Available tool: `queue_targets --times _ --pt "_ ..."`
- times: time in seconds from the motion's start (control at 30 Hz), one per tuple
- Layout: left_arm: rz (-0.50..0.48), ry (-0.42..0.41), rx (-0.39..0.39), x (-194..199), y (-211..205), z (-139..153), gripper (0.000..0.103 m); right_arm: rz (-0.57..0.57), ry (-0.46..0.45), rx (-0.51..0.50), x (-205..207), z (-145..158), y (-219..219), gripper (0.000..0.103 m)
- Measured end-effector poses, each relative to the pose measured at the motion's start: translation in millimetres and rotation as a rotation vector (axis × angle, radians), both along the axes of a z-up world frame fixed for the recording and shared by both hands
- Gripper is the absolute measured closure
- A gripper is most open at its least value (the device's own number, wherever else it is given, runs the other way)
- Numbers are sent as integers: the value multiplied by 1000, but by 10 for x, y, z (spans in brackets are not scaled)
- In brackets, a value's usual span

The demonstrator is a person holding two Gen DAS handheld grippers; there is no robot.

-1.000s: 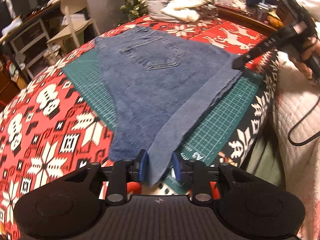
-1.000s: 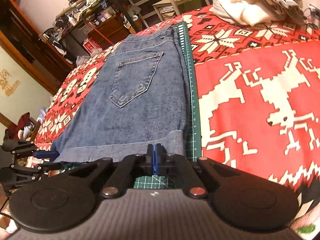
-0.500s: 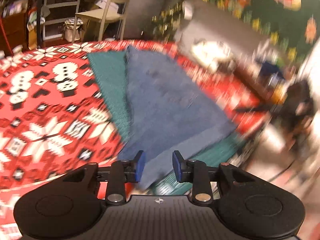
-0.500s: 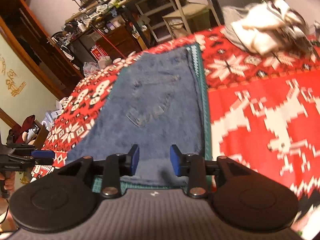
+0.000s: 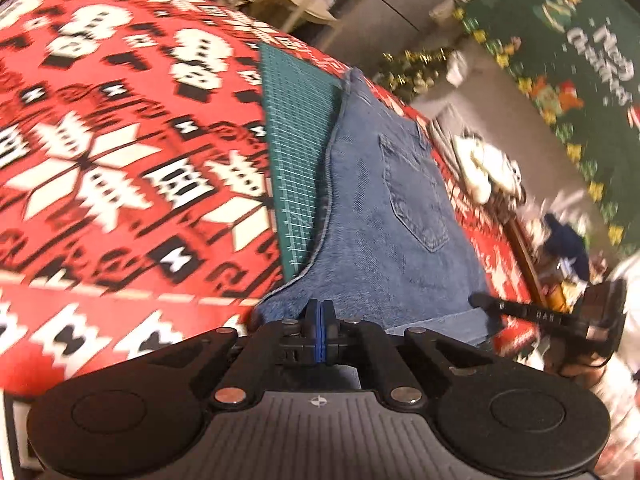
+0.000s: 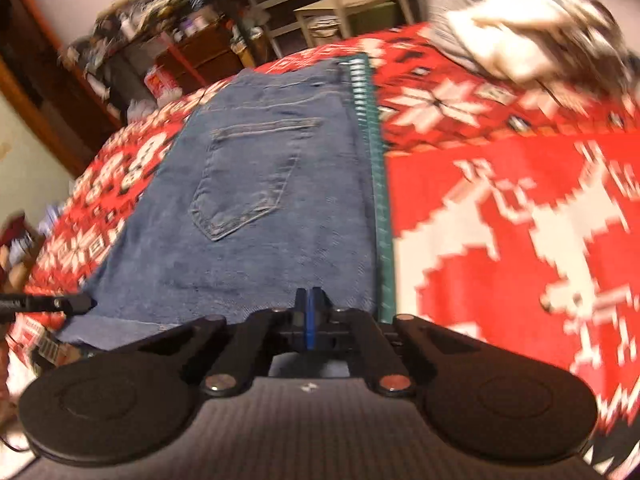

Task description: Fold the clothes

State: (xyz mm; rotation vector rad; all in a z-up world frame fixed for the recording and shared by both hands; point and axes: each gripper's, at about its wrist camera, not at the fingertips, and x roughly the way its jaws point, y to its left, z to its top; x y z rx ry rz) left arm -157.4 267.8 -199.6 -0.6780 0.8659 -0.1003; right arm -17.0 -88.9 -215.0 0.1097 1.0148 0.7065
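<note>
Blue denim shorts [image 5: 384, 216] lie folded, back pocket up, on a green cutting mat [image 5: 296, 128] over a red patterned blanket; they also show in the right wrist view [image 6: 256, 216]. My left gripper [image 5: 319, 312] is shut at the shorts' near hem on the left corner. My right gripper [image 6: 308, 308] is shut at the near hem by the mat's right edge [image 6: 380, 216]. Whether either pinches denim is hidden by the fingers. Each gripper shows in the other's view, the right one [image 5: 480, 302] and the left one [image 6: 86, 303], at the hem's corners.
A pile of white and grey clothes [image 6: 516, 44] lies at the far end of the bed. A chair and cluttered shelves [image 6: 328, 4] stand beyond the bed. A green Christmas hanging [image 5: 580, 56] covers the wall. The blanket [image 6: 520, 200] spreads to the right.
Both grippers were open half a second ago and are now shut at the shorts' near hem. The left gripper has swung to the left corner of the hem.
</note>
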Motion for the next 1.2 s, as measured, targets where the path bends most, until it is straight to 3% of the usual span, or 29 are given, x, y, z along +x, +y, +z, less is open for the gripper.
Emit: queue_targets --times 0.17,0.23,0.37,0.63,0.8,1.0,1.1,1.2 --pt "29 9 24 -61 -19 130 101 -39 -5 -16 -47 103 -98 103" --pt "24 -17 25 -24 -60 243 101 -26 -26 -19 -63 184 -62 89" --pt "-53 -84 -15 335 -295 392 100 60 -52 31 -62 300 308 83" --pt "-169 -19 14 1039 -797 27 100 154 2 52 -27 28 1000 84" --pt "-127 -4 22 939 -647 -48 100 130 -43 19 34 1 857 98" --pt "-74 7 45 770 -398 -13 100 17 -75 -41 191 27 375 103" --pt "-57 21 56 747 -339 28 101 -46 -68 -45 284 39 127 103" --pt "-57 4 78 812 -361 172 99 -106 -78 -74 350 111 11 88"
